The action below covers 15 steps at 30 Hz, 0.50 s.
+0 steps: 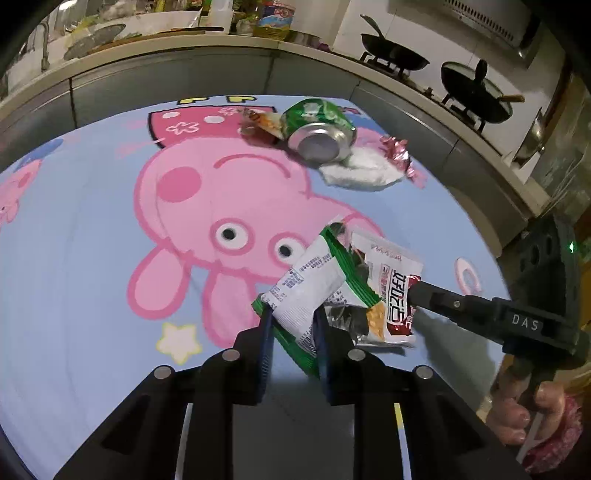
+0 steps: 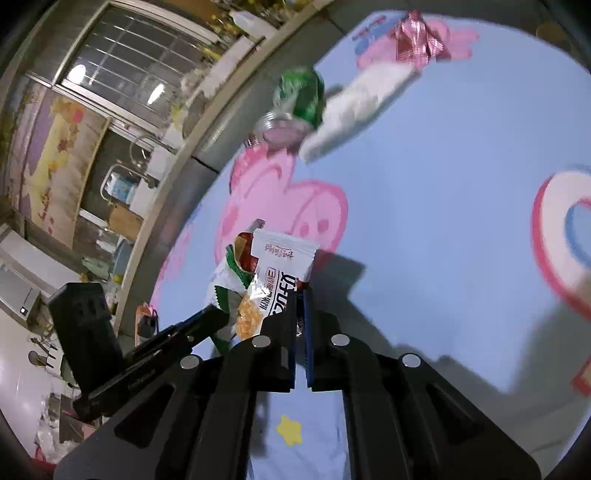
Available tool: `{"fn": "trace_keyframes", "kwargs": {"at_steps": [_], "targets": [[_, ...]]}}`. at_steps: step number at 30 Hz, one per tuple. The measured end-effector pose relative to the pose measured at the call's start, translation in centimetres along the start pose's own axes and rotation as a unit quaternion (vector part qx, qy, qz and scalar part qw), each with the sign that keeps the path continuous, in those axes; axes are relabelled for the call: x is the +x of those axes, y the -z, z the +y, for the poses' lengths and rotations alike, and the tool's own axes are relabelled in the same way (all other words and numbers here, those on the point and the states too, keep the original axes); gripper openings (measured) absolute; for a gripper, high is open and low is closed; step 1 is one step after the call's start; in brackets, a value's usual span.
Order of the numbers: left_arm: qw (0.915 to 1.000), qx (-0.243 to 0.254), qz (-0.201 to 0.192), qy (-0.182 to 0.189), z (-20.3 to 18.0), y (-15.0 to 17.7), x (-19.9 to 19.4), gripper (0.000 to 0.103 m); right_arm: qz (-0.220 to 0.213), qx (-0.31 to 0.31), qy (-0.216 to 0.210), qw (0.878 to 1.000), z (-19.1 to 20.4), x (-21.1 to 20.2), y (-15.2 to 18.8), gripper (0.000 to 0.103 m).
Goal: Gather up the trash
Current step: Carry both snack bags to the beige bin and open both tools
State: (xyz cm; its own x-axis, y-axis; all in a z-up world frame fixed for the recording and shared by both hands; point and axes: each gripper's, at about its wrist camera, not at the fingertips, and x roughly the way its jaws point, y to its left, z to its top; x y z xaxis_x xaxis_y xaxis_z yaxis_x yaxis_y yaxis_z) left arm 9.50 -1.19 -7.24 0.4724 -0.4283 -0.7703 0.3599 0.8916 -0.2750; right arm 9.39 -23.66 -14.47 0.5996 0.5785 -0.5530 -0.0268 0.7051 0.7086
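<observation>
Looking from the left wrist, much is cut off: the left gripper [image 1: 293,325] shows only its two dark fingers, pinched on a green-and-white snack wrapper [image 1: 308,284] whose lower edge hides behind the right-hand finger. Just beside that wrapper, and partly tucked under it, a red-and-white wrapper [image 1: 391,288] is clamped at its edge by the right gripper [image 1: 415,291], which enters from the frame's right; a hand [image 1: 532,413] on its handle is cropped by the lens rim. Both wrappers are held up over a cartoon pig mat [image 1: 110,229]. Well beyond the green-and-white wrapper lies one crushed green can [image 1: 319,129], with a small brownish wrapper [image 1: 260,123] touching its left side, too blurred to read, a white crumpled tissue [image 1: 360,170] against its right side and one pink foil wrapper [image 1: 400,153] past that. Two black pans [image 1: 393,57] stand on a stove far behind. From the right wrist, the right gripper [image 2: 300,306] is shut tight on the red-and-white wrapper [image 2: 282,258]; the green-and-white wrapper [image 2: 229,284] overlaps it on the left, its lower part masked by the left gripper [image 2: 218,317], so that grip cannot be judged here. Farther off, the green can [image 2: 299,96], tissue [image 2: 351,107] and pink foil wrapper [image 2: 417,35] are smeared; the brownish wrapper is barely visible.
</observation>
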Motion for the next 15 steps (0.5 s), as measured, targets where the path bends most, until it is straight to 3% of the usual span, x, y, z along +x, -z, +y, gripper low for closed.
{"fn": "trace_keyframes", "kwargs": {"at_steps": [6, 15], "targets": [[0.9990, -0.002, 0.002, 0.044, -1.9, -3.1, 0.6, 0.022, -0.052, 0.026, 0.002, 0.998, -2.5, -3.6, -1.7, 0.003], [0.9912, 0.091, 0.022, 0.093, -12.8, -9.2, 6.1, 0.022, -0.146, 0.072, 0.023, 0.986, -9.2, -11.0, -4.4, 0.003]]}}
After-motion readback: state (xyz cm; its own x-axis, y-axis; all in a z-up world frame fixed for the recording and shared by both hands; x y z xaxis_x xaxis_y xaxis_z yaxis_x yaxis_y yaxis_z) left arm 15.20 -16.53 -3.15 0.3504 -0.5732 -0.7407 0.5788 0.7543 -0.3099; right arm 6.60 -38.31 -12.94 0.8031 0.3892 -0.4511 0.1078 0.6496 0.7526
